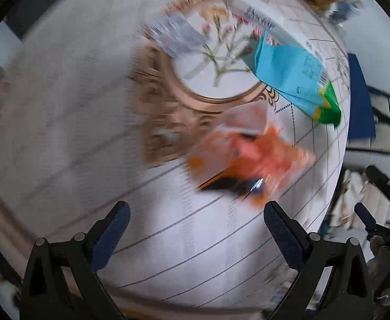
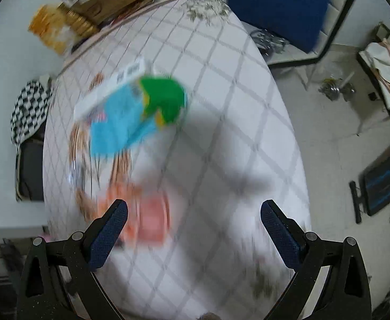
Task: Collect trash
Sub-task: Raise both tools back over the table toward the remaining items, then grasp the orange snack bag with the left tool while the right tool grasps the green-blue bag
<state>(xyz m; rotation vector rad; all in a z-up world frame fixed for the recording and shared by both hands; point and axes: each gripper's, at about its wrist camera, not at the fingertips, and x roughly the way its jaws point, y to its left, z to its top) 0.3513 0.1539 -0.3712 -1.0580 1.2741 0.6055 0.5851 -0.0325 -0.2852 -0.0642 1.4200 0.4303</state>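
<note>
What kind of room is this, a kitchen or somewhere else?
Probably a lived-in dining or living room: a round table under a checked cloth, a blue-cushioned chair beside it, and belongings scattered on the tiled floor.

Light: soft, even daylight, bright; no glare. Blur: heavy motion smear across the table [image 1: 61, 106] and wrappers in both views; gripper fingers [image 1: 109, 237] stay sharp. Shadow: dark, soft-edged patch mid-table in the right wrist view. Distortion: fisheye bending, black vignette at corners.
</note>
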